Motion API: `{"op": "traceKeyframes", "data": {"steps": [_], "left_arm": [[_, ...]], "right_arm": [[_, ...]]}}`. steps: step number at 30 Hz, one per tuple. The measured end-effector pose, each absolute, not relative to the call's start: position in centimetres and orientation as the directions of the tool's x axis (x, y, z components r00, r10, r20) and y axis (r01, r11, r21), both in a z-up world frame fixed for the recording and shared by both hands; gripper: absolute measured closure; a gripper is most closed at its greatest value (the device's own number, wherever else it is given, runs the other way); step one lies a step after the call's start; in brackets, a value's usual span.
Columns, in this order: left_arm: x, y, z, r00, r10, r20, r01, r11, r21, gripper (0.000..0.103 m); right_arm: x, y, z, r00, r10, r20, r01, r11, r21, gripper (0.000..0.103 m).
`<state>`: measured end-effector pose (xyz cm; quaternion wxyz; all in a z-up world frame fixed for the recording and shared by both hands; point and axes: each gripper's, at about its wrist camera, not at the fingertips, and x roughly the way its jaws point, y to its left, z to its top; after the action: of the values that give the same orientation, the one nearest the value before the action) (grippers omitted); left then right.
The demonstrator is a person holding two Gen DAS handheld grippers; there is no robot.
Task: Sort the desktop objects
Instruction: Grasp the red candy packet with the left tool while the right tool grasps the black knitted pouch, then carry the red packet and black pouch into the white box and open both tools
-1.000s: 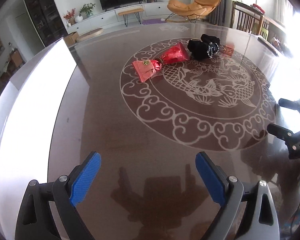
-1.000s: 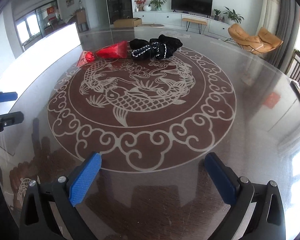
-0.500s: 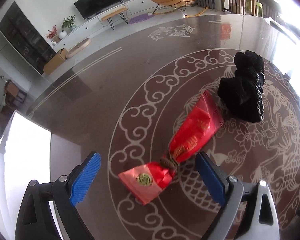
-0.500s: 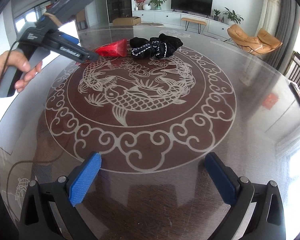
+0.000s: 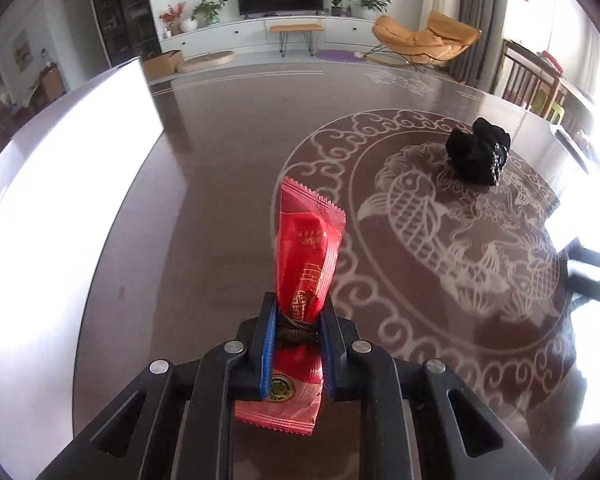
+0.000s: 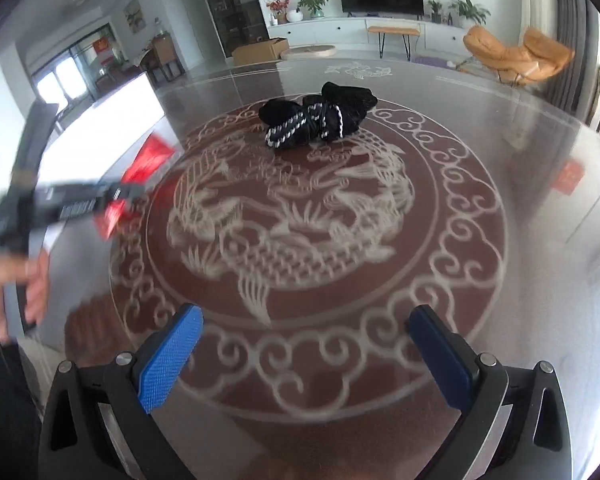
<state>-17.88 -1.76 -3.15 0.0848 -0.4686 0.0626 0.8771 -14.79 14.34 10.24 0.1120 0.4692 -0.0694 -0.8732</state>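
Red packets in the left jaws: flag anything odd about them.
Two red packets are tied together at the middle with dark string, and the left gripper is clamped right on that knot. Nothing looks torn or spilled.

**Red, black and blue over a brown carved table**

The glossy dark brown round table [image 6: 540, 240] carries a pale dragon-and-fish medallion ringed by cloud scrolls. The crinkled red foil packet [image 5: 306, 256] bears gold print and a gold-green round seal. The black fabric bundle [image 6: 320, 120] has black-and-white braided cord. Both black plastic grippers have blue pads [image 6: 168, 360].
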Motion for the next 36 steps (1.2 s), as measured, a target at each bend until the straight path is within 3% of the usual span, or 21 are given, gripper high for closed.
{"op": "traceKeyframes", "data": {"steps": [5,8,10,14,19,24,36], "left_arm": [[-13.2,-4.1,-3.5,-0.567,0.078,-0.820,-0.128,-0.992,-0.006,0.084],[-11.4,-4.8,-3.6,-0.584,0.061,-0.809,-0.104,-0.995,-0.001,0.084],[-10.8,-5.4,-3.5,-0.591,0.069,-0.804,-0.086,-0.996,-0.022,0.084],[-9.2,-6.4,-3.0,-0.632,0.118,-0.766,-0.064,-0.993,-0.101,0.084],[-7.0,-7.1,-1.4,-0.672,0.163,-0.722,-0.056,-0.984,-0.171,0.084],[-5.0,-8.3,0.6,-0.698,0.170,-0.696,-0.026,-0.977,-0.212,0.084],[-1.4,-12.0,5.6,-0.752,0.042,-0.658,0.072,-0.987,-0.146,0.084]], "right_arm": [[-26.5,15.6,11.0,-0.543,-0.289,-0.789,-0.109,-0.907,0.407,0.000],[-30.9,13.9,10.5,-0.514,-0.214,-0.831,-0.196,-0.914,0.356,0.006],[-31.8,12.0,10.7,-0.517,-0.140,-0.845,-0.152,-0.956,0.251,0.060],[-29.1,9.3,10.9,-0.510,-0.177,-0.842,-0.011,-0.977,0.212,0.063],[-19.9,6.8,12.7,-0.519,-0.318,-0.794,0.225,-0.946,0.232,0.063],[-13.7,5.1,13.8,-0.518,-0.337,-0.786,0.350,-0.922,0.164,0.063],[-11.9,-1.4,16.6,-0.513,-0.377,-0.771,0.493,-0.865,0.095,0.063]]}}
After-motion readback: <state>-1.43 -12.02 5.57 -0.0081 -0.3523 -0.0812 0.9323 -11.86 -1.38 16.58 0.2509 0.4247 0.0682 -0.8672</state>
